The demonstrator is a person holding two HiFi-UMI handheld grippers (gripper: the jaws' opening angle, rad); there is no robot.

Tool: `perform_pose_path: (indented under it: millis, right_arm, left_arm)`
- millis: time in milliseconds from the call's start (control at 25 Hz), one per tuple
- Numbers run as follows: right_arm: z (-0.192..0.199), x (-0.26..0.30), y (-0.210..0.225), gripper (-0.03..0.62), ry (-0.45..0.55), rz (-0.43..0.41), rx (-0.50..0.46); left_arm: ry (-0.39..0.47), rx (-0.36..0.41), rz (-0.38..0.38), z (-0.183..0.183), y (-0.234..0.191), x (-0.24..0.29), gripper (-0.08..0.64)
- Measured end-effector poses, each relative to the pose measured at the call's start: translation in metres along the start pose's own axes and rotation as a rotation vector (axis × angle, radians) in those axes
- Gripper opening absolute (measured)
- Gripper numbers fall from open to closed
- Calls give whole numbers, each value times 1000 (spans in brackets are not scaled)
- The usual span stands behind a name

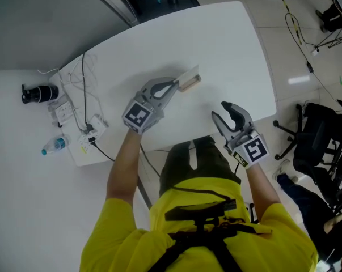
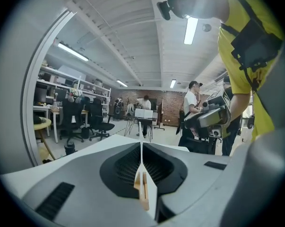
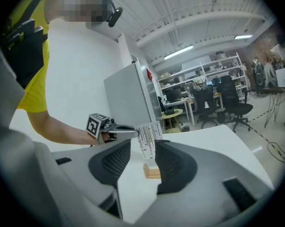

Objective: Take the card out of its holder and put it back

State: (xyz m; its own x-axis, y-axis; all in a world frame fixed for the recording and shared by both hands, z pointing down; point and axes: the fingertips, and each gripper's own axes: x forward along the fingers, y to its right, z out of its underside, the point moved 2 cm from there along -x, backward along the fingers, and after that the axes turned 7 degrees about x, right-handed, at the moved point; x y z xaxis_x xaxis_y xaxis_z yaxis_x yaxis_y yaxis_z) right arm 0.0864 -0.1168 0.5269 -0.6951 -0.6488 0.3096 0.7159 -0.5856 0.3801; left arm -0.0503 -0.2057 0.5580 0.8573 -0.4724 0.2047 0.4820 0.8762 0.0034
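Left gripper (image 2: 141, 148): jaws brought almost fully together, pads pressing on either face of the card (image 3: 148, 135), which the left gripper view shows edge-on as a thin white line running up the narrow gap between them. The grip is taken on one side edge of the card; the rest of the sheet projects past the jaw tips, upright, its printed face towards the right gripper. Directly under the card sits the holder (image 3: 152, 171), a small wooden block resting on the white table (image 1: 216, 44) towards its middle. The card stands in line with the holder's slot and very close above it; whether its lower edge is seated in the slot cannot be determined from any view. Right gripper (image 1: 220, 111): jaws clearly apart, nothing between the pads, no contact with any object. It hangs over the near edge of the table, well apart from the left gripper, pointed at the card and holder, both of which show through the gap of its jaws at a distance. Further out, at the table's left end, lie a tangle of cables (image 1: 83, 103) and a power strip; a black cylindrical device (image 1: 39, 93) and a water bottle (image 1: 54, 146) lie beyond that end
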Motion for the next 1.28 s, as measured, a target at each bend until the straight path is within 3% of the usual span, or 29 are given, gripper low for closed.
perform_pose_path:
  millis: [120, 400, 600, 840, 1080, 1280]
  right_arm:
    - [-22, -3, -5, 169, 34, 0, -18]
    - [-80, -19, -20, 168, 112, -3, -89]
    - [-130, -28, -30, 169, 189, 8, -167]
    - [-174, -27, -44, 167, 271, -25, -234]
    - [-171, -25, -50, 167, 257, -37, -237]
    - [-173, -25, -52, 137, 270, -38, -258]
  left_arm:
    - [52, 37, -33, -48, -3, -14, 17]
    - [213, 115, -111, -199, 5, -64, 15]
    - [243, 148, -162, -266, 16, -98, 15]
    - [279, 179, -201, -300, 26, -113, 15]
    - [323, 181, -193, -306, 30, -116, 17]
    - [294, 189, -206, -307, 29, -114, 15]
